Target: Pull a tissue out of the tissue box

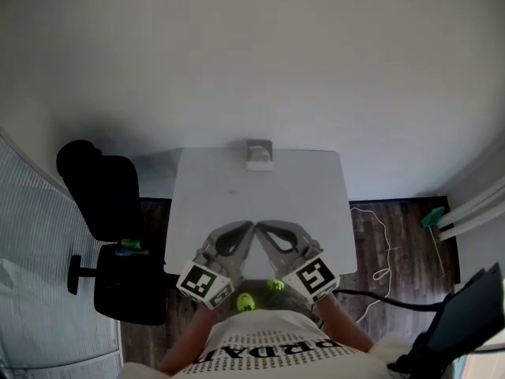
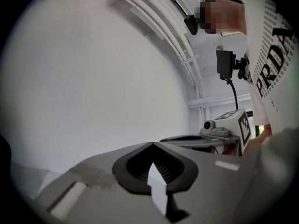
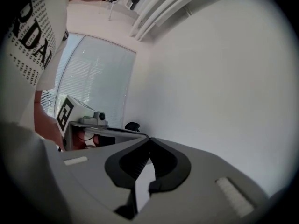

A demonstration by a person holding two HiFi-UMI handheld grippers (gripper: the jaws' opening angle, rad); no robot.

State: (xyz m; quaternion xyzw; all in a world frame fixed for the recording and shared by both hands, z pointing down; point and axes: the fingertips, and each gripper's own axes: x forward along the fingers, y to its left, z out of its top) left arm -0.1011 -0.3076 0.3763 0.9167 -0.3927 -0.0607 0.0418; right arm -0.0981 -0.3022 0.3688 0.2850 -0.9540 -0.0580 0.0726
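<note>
Your grey left gripper [image 1: 248,227] and grey right gripper [image 1: 262,227] are clenched, empty, over the white table [image 1: 205,204]; the small grey tissue box [image 1: 259,154] sits at twelve o'clock, seemingly unreached, so next reach forward and open

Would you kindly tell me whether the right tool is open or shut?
Shut. In the right gripper view the right tool has its jaw tips meeting, with nothing caught between them.

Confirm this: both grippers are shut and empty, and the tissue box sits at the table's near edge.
Not quite. The head view shows the tissue box at the table's far edge. The left gripper and right gripper are shut and empty.
</note>
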